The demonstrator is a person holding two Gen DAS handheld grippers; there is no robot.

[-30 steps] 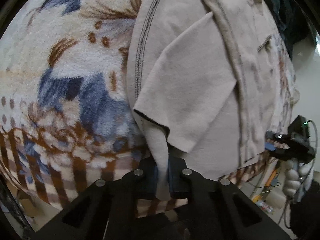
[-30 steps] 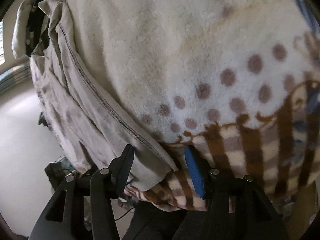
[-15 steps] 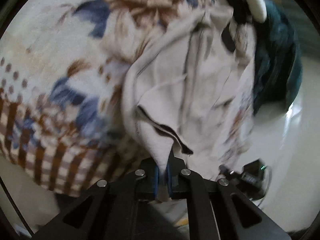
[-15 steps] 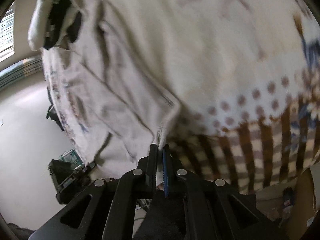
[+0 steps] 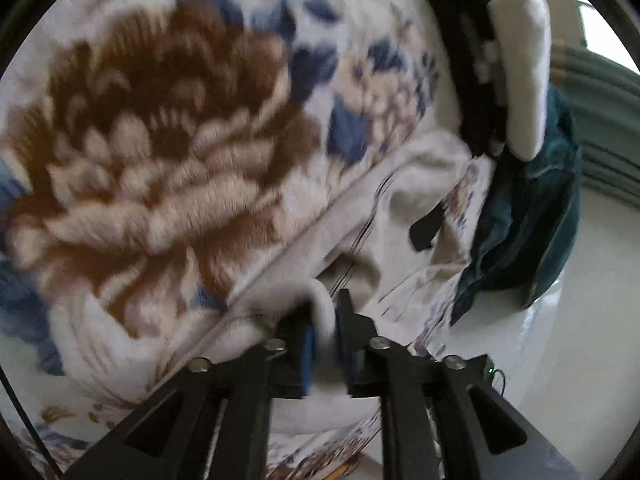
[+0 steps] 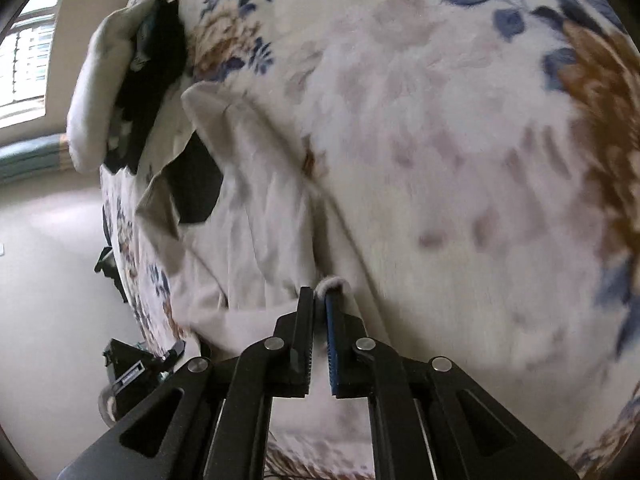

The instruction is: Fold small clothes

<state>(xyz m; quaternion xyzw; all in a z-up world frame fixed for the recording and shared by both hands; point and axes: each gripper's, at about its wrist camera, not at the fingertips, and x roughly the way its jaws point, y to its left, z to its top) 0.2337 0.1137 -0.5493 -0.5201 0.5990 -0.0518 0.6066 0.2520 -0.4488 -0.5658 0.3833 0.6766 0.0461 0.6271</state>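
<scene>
A small beige garment (image 5: 404, 216) lies on a floral fleece blanket (image 5: 160, 140). My left gripper (image 5: 325, 312) is shut on a bunched corner of it at the near edge. In the right wrist view the same garment (image 6: 256, 216) stretches away from me, with a dark opening near its far end. My right gripper (image 6: 320, 300) is shut on another corner of the garment, a small tuft showing above the jaws. The cloth between the two grips is doubled over toward the far end.
A pile of other clothes, dark teal (image 5: 528, 216), black and white (image 5: 520, 72), sits at the far end of the blanket; it also shows in the right wrist view (image 6: 120, 92). The blanket's edge drops to a pale floor (image 6: 48, 280). A dark device (image 6: 132, 368) lies below.
My right gripper closed on the garment's corner. Both grippers have carried their corners forward over the garment toward the far pile, so more of the blanket's flower pattern shows.
</scene>
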